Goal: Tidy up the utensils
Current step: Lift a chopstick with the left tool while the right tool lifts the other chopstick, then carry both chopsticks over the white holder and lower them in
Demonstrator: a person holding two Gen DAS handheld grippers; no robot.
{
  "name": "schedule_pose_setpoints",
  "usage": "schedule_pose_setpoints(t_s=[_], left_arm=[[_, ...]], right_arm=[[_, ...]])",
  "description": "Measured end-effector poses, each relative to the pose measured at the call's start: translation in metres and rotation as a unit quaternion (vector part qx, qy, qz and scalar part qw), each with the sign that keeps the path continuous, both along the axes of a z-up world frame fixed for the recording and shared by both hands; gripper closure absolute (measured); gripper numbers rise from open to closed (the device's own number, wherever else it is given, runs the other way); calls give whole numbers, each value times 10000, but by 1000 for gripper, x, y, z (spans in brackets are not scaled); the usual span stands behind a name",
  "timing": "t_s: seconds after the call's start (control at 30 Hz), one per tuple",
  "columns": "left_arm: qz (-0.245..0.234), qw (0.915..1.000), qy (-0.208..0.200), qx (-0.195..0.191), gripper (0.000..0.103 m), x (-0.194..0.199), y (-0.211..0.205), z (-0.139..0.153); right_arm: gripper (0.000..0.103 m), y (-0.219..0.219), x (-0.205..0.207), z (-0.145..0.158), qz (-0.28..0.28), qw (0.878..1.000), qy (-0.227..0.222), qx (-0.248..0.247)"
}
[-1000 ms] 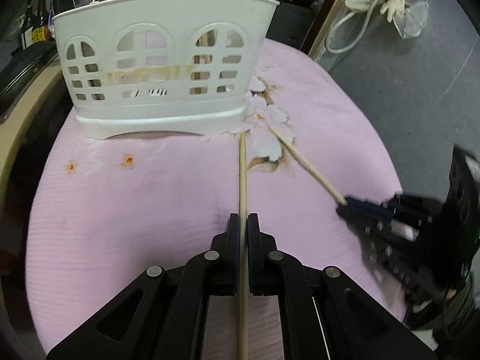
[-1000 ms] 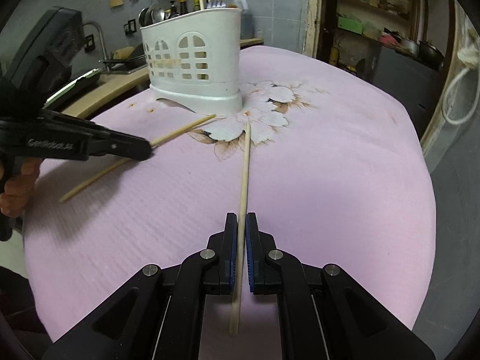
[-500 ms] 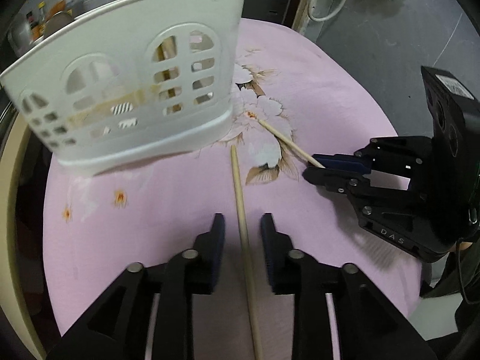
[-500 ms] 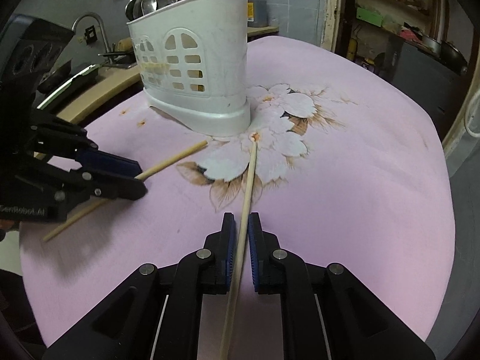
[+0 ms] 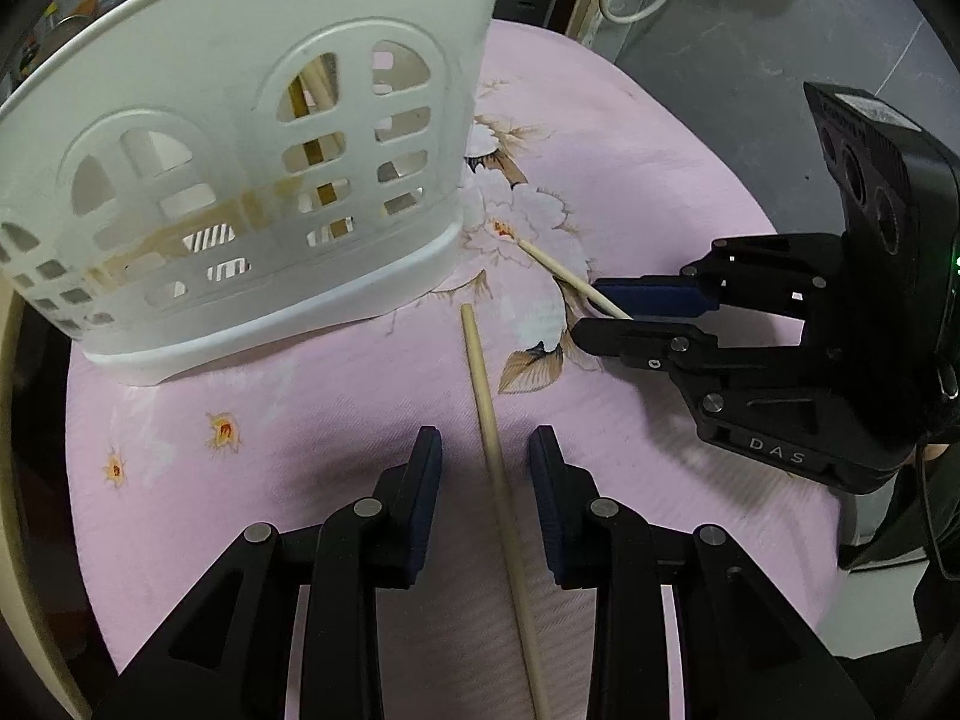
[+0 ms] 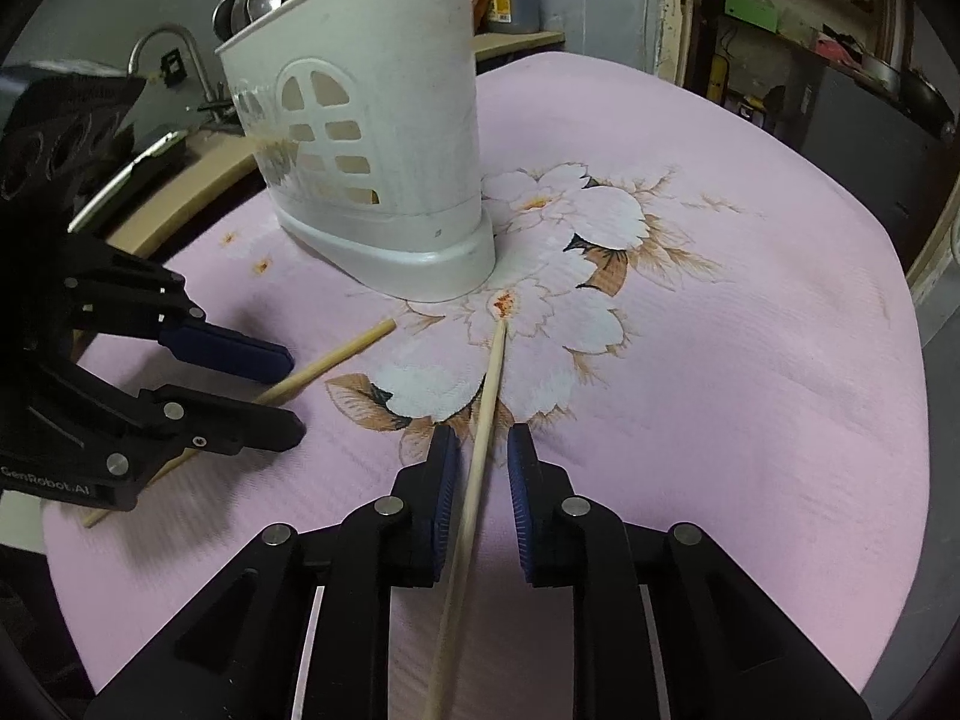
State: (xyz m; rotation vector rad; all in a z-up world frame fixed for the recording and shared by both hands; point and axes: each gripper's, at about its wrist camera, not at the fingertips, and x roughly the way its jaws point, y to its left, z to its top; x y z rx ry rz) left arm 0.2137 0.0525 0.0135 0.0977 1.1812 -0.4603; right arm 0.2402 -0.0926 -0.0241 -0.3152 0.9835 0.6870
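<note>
Left wrist view: left gripper [image 5: 485,468] and right gripper [image 6: 485,461] are both gaping wide, each straddling 1 loose wooden chopstick [image 5: 499,474] [image 6: 477,462] lying on pink floral cloth [image 5: 630,180] beside white plastic utensil basket [image 5: 240,168].

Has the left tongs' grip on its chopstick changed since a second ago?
Yes. The left tongs have opened; their chopstick now lies loose on the pink cloth near the white basket.

Black angular linkages with silver screws and blue finger pads on left tool [image 5: 485,504] and right tool [image 6: 483,495]; white "DAS" and "GenRobot.AI" lettering.
</note>
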Motion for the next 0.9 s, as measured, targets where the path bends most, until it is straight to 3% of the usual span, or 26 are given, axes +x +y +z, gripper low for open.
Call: schedule_pose_setpoints(t_s=[0.17,0.3,0.37,0.5,0.6,0.77,0.9], left_arm=[[-46,10000,-43,53,78,6,-11,-1],[76,9997,-184,113,100,5,-19,1],[163,9996,-226,47,101,5,-18,1],[440,9973,-437,-403,101,-5,-7,8],[596,9921,-851,-707,101,-18,0,17],[966,9726,-1843,-1036,101,-39,6,37],[1283,9434,-2781,-1277,101,-52,10,48]], right_arm=[[87,1,3,1,31,9999,111,-43],[98,1,6,2,-118,9997,189,38],[100,-1,5,3,-198,9995,207,121],[100,-10,-5,7,-300,9981,111,522],[100,-15,-21,18,-392,9952,-339,830],[100,-17,-54,45,-491,9807,-1352,1325],[100,-13,-73,61,-518,9629,-2146,1549]])
